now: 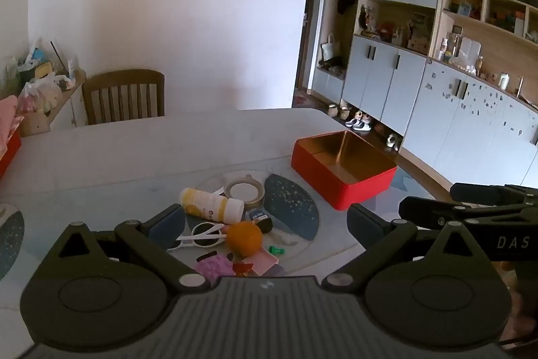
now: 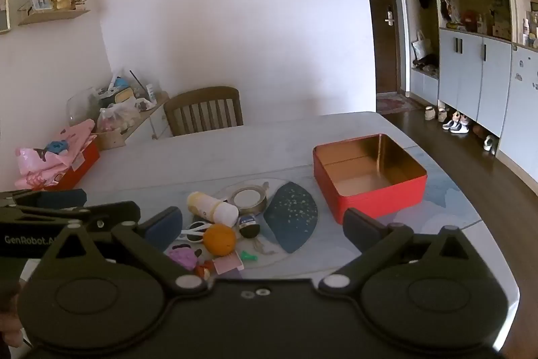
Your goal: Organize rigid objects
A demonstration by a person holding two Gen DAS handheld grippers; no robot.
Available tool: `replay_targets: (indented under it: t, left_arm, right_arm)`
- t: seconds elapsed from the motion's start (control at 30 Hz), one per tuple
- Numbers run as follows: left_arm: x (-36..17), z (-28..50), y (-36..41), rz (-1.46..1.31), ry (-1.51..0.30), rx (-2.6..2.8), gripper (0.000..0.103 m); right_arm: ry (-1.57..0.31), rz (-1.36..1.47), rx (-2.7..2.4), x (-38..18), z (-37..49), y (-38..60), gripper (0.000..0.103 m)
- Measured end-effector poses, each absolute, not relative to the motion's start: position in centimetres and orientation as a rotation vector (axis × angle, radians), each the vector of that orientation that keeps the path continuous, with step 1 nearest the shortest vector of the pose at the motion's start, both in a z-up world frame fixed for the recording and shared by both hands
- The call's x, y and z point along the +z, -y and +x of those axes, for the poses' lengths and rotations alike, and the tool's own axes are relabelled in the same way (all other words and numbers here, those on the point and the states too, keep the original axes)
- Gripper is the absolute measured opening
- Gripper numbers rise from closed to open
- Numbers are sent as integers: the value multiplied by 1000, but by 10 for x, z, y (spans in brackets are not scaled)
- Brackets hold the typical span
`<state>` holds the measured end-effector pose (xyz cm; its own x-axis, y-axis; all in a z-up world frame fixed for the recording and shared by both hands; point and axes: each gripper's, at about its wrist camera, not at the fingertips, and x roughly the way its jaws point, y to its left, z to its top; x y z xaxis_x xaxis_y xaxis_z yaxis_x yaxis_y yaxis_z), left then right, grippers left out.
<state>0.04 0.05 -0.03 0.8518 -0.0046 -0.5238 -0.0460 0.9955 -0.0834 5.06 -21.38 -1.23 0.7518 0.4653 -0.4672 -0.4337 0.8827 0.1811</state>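
A pile of small items lies on the pale table: a yellow-and-white bottle (image 1: 211,203) (image 2: 212,207) on its side, a tape roll (image 1: 244,191) (image 2: 248,199), white sunglasses (image 1: 201,235) (image 2: 195,231), an orange ball (image 1: 244,238) (image 2: 220,240), a small dark jar (image 1: 261,219) (image 2: 248,225), a green peg (image 1: 277,250) (image 2: 248,256), a purple toy (image 1: 214,265) (image 2: 183,256) and a pink box (image 1: 265,261) (image 2: 228,264). To their right stands an open red tin (image 1: 343,172) (image 2: 368,175), empty inside. My left gripper (image 1: 265,226) and right gripper (image 2: 262,226) both hover open above the pile, holding nothing.
A wooden chair (image 1: 123,96) (image 2: 203,110) stands at the table's far side. A red box with pink cloth (image 2: 57,160) sits at the far left edge. A dark speckled placemat (image 1: 291,207) (image 2: 291,216) lies beside the pile. Cabinets (image 1: 437,96) and shoes (image 2: 454,123) line the right wall.
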Motion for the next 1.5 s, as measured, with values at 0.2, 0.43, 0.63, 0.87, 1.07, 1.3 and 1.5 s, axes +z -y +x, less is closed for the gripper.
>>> replay_targets:
  t: [0.2, 0.43, 0.63, 0.87, 1.07, 1.3, 1.5]
  left_arm:
    - [-3, 6, -2, -113, -572, 12, 103]
    - [-8, 10, -5, -111, -565, 14, 103]
    - [-2, -2, -5, -108, -543, 17, 103]
    - [1, -5, -5, -110, -537, 21, 103]
    - [2, -7, -6, -112, -540, 23, 103]
    - [4, -8, -6, -114, -542, 24, 103]
    - [3, -8, -5, -113, -542, 24, 103]
  right_arm:
    - [-537, 53, 480, -12, 50, 211, 102]
    - [-534, 45, 477, -15, 48, 212, 102]
    - [-532, 37, 475, -10, 47, 210, 102]
    - [-531, 29, 472, -7, 47, 205, 102]
    - [-530, 27, 471, -8, 47, 206, 102]
    - [-529, 26, 477, -8, 47, 205, 102]
    - [-532, 26, 475, -9, 47, 204, 102]
